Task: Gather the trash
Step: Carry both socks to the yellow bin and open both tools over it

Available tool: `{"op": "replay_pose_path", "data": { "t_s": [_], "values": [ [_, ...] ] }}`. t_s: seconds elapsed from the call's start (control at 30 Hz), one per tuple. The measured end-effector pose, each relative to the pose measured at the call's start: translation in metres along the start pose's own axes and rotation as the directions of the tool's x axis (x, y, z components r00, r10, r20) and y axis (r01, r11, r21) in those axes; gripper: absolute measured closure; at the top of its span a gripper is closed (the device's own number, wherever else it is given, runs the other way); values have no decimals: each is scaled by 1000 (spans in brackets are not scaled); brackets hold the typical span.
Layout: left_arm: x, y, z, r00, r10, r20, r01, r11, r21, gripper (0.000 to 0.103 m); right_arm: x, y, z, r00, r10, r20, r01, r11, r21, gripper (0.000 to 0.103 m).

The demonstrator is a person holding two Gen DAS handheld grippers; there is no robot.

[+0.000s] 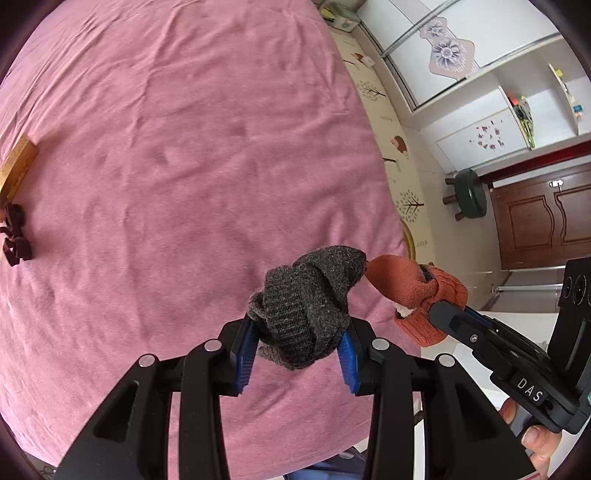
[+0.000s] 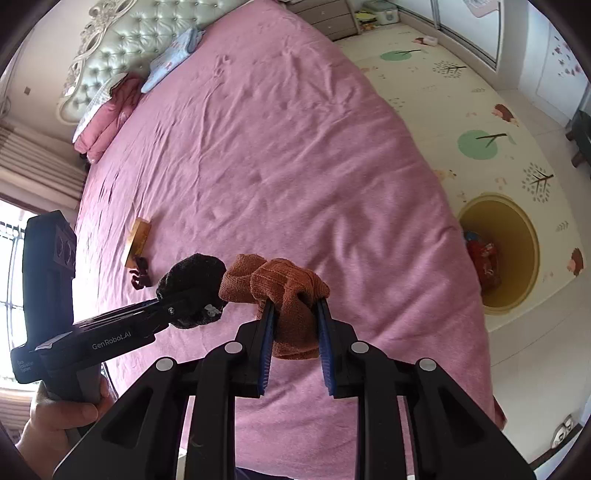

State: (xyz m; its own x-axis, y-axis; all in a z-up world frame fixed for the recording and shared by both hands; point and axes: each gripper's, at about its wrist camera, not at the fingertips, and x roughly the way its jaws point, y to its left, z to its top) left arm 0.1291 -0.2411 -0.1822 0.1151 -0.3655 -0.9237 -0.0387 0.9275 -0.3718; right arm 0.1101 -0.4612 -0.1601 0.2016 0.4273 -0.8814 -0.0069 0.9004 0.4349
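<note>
Left gripper: the left gripper point(image 1: 300, 341) is pinching a bunched grey sock point(image 1: 308, 295) between its blue pads, the cloth bulging above and below the fingers.
Right gripper: the right gripper point(image 2: 295, 341) is clamped on a crumpled orange sock point(image 2: 284, 295), the fabric squeezed flat between the pads and hanging a little below them.
Both together: and there they are side by side, above the pink sheet; in the left wrist view the grey bundle's tip is right against the orange one, touching or as good as.
Cross views: the right gripper point(image 1: 436, 314) comes in from the right edge of the left wrist view with the orange sock point(image 1: 424, 291) wrapped round its tip; the left gripper point(image 2: 184, 302) shows from the left in the right wrist view, carrying the grey sock point(image 2: 194, 288).
Hands: a hand point(image 2: 59, 410) grips the left handle; fingers point(image 1: 535, 439) show under the right one.
Bed: the bed point(image 2: 295, 147) is covered in wrinkled pink sheet, pillows at the tufted headboard point(image 2: 147, 33).
On the sheet: a small gold box point(image 2: 137, 242) lies flat, with a dark red crumpled thing point(image 2: 140, 277) just beside it, both well apart from the socks.
Floor: a yellow bin point(image 2: 517, 258) stands on the patterned play mat point(image 2: 480, 110) beside the bed, with something red inside.
</note>
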Motion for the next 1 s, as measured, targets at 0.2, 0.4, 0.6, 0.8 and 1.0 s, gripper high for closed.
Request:
{"op": "replay_pose_path", "data": {
  "t_s": [0.2, 0.4, 0.6, 0.8, 1.0],
  "values": [
    [29, -68, -3, 999, -24, -41, 28, 996, 83, 65, -32, -60, -6, 999, -29, 43, 26, 997, 79, 81],
    [61, -125, -1, 995, -32, -90, 45, 987, 152, 65, -54, -115, -9, 996, -50, 79, 38, 988, 150, 81],
    [93, -178, 4, 990, -32, -134, 60, 976, 209, 65, -69, -168, -4, 991, -71, 111, 45, 974, 220, 81],
    [127, -224, 16, 986, -30, -166, 73, 963, 259, 65, -78, -217, 9, 986, -92, 136, 49, 956, 291, 81],
    [156, -258, 31, 981, -33, -192, 84, 962, 261, 65, -79, -260, 22, 983, -118, 140, 64, 938, 341, 81]
  ]
}}
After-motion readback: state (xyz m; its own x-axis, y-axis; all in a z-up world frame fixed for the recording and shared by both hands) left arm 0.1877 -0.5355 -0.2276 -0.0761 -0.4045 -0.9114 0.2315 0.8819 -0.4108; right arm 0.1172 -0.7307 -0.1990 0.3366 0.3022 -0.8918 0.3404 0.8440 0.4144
